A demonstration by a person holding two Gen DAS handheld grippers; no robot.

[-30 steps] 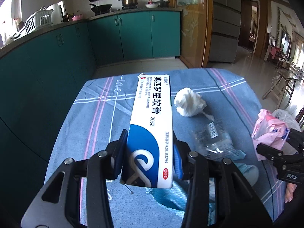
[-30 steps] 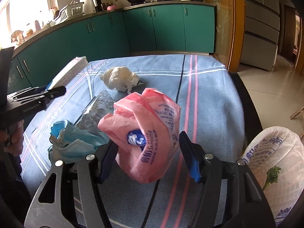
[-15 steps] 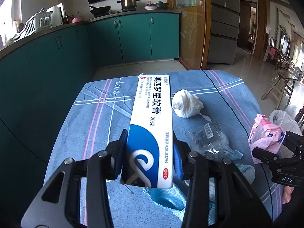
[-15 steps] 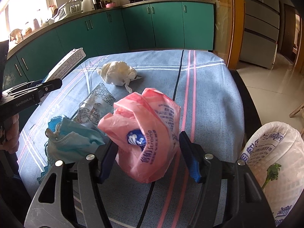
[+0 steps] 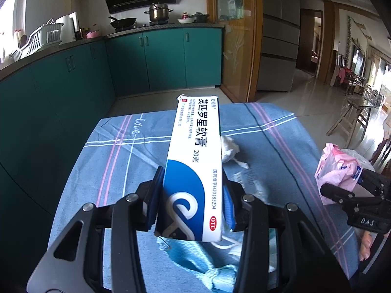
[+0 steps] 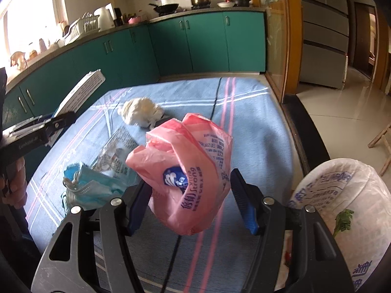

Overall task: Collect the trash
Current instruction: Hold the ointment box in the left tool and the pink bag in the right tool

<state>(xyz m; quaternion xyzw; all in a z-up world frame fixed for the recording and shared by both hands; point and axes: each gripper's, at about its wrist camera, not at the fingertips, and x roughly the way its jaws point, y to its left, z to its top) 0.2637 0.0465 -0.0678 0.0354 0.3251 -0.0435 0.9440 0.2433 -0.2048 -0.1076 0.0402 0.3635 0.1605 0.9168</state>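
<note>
My left gripper [image 5: 193, 202] is shut on a white and blue ointment box [image 5: 195, 161], held above the blue striped tablecloth [image 5: 122, 161]; the box also shows in the right wrist view [image 6: 80, 92]. My right gripper [image 6: 190, 200] is shut on a crumpled pink plastic wrapper [image 6: 190, 171], held above the table near its right edge; it also shows in the left wrist view [image 5: 337, 163]. On the cloth lie a white tissue ball [image 6: 139, 109], a clear printed wrapper [image 6: 117, 151] and a blue face mask [image 6: 90, 188].
A bin lined with a white printed bag [image 6: 342, 207] stands at the table's right side, with a green leaf inside. Teal kitchen cabinets [image 5: 146, 56] run behind and to the left. A wooden stool [image 5: 354, 117] stands on the tiled floor at right.
Both grippers have risen and drawn back a little with their loads still held. The trash on the cloth has not moved.
</note>
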